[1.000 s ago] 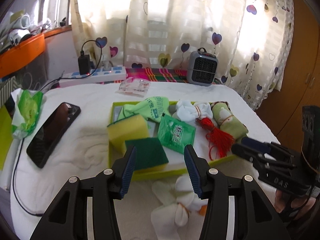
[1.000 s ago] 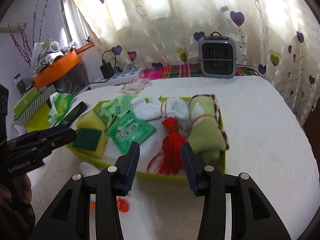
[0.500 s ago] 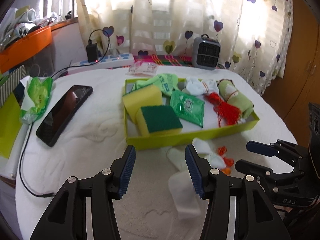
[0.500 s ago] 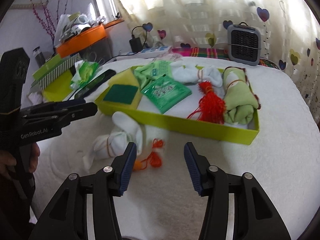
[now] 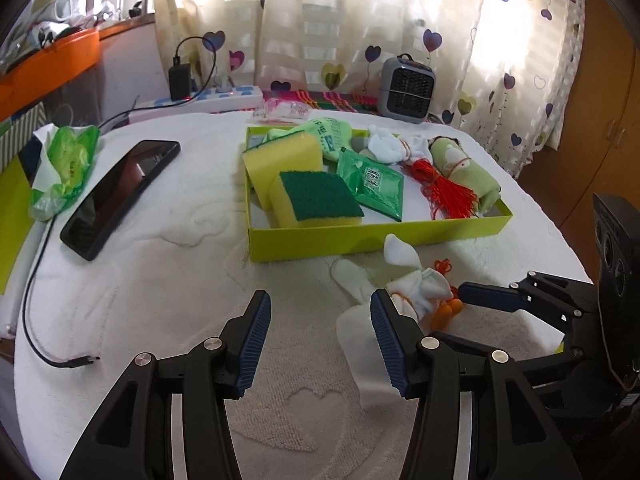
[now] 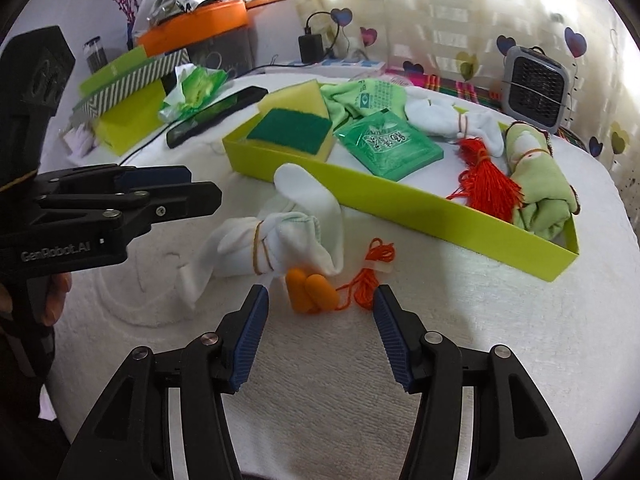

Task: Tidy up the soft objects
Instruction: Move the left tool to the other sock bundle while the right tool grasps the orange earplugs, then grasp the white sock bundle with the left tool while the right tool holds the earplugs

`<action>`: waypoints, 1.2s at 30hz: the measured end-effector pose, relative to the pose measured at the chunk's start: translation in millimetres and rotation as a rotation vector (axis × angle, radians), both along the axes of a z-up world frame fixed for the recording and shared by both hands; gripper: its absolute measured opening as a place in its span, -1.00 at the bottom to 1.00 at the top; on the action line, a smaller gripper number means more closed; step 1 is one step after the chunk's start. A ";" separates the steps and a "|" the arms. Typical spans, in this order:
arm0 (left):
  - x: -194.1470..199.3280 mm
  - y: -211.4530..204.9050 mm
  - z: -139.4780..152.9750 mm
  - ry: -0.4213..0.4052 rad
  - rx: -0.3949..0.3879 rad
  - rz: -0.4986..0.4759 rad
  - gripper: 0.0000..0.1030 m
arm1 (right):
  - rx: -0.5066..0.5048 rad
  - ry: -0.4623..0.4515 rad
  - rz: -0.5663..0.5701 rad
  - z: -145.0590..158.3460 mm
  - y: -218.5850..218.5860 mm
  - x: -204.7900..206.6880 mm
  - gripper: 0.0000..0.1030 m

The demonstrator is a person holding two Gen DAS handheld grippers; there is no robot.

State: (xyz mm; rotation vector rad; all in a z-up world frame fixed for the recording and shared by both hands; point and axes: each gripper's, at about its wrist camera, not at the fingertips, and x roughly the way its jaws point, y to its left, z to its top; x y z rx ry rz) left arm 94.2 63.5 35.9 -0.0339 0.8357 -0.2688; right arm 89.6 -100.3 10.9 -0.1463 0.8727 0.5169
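Observation:
A lime-green tray point(image 5: 360, 236) point(image 6: 400, 196) holds yellow-green sponges point(image 5: 316, 196) point(image 6: 296, 130), a green packet point(image 5: 374, 184) point(image 6: 388, 142), white socks point(image 6: 452, 120), a red tassel point(image 6: 486, 188) and a rolled green cloth point(image 6: 536, 184). In front of the tray lie a bundled white sock point(image 6: 276, 240) point(image 5: 416, 284), orange foam earplugs point(image 6: 310, 292) and an orange cord point(image 6: 370, 276). My right gripper point(image 6: 320, 336) is open and empty just short of the earplugs. My left gripper point(image 5: 320, 344) is open and empty, left of the sock bundle.
A black phone point(image 5: 120, 192) and a green tissue pack point(image 5: 64, 168) lie left of the tray on the white towel point(image 5: 180, 280). A cable point(image 5: 60, 356) trails at the left edge. A small grey heater point(image 5: 406, 90) and a power strip point(image 5: 212, 98) stand at the back.
Both grippers have pulled back from the tray toward the near side. The sock bundle, earplugs and orange cord have come into view in front of the tray. Both stay open.

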 end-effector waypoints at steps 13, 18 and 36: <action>0.3 -10.9 -2.4 0.015 0.004 -0.057 0.00 | 0.026 0.019 -0.060 -0.4 -8.4 8.3 -0.12; 1.9 -17.2 -3.2 0.020 0.014 -0.087 0.06 | 0.009 0.011 -0.051 -0.5 -6.2 6.5 -0.35; 3.8 -45.2 -15.0 0.054 0.086 -0.179 0.07 | 0.030 -0.021 -0.127 5.6 -36.9 1.2 -0.49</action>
